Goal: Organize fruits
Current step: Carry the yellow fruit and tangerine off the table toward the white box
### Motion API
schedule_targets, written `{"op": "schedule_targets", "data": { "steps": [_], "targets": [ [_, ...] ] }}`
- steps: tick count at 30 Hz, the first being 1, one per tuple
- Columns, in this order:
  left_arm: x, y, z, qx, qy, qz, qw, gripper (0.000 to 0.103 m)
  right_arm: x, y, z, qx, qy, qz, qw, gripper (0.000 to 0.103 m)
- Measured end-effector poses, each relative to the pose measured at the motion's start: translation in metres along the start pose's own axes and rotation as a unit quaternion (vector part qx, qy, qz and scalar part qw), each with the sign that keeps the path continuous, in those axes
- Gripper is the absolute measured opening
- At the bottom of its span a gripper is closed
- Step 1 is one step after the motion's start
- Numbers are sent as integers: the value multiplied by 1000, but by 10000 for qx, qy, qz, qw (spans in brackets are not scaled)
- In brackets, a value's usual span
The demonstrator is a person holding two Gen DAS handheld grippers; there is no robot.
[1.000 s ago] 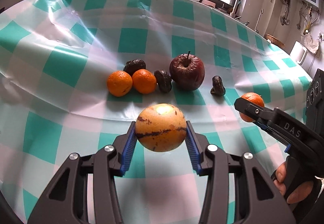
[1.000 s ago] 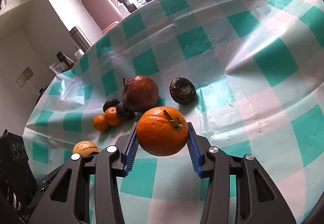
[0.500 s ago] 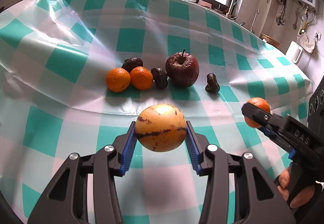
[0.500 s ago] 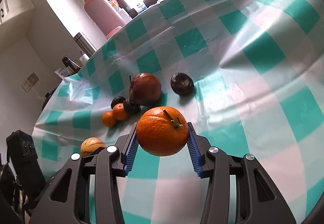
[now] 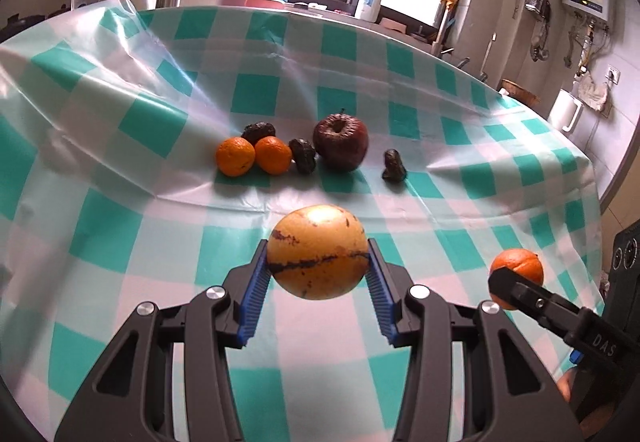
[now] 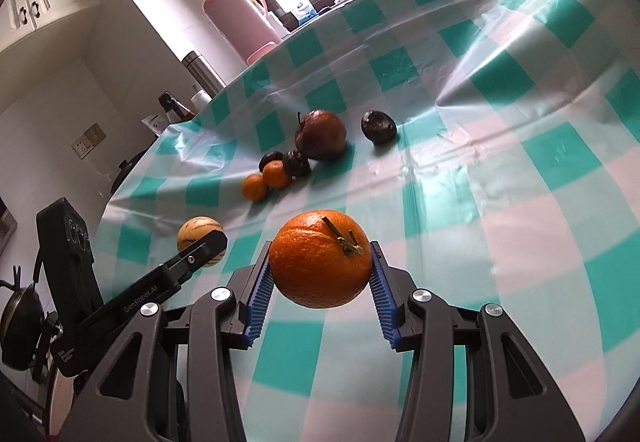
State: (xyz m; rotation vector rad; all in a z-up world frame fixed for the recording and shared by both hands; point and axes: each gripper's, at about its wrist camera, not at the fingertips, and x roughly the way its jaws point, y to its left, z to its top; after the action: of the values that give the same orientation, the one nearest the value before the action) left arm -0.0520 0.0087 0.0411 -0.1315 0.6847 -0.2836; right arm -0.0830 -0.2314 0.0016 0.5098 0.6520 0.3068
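My left gripper [image 5: 319,274] clamps the yellow fruit [image 5: 318,252]; my right gripper [image 6: 321,273] clamps the orange [image 6: 320,258]; both held clear of the bench [image 5: 120,202], probably for sorting.

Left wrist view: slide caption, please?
Left gripper holds a yellow fruit above the checked tablecloth; right gripper carries an orange.

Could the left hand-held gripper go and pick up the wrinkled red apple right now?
Probably not yet. The left hand-held gripper is shut on a yellow streaked fruit, so its jaws are full. The path over the tablecloth to the wrinkled red apple looks free.
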Motion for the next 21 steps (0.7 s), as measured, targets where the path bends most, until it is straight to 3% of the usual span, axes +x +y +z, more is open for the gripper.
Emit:
{"op": "schedule_targets", "data": {
  "steps": [21],
  "targets": [
    [-17, -104, -50, 1348, 253, -236, 9903, 47, -103, -61, -33, 222, -462, -402, 9979, 46]
  ]
}}
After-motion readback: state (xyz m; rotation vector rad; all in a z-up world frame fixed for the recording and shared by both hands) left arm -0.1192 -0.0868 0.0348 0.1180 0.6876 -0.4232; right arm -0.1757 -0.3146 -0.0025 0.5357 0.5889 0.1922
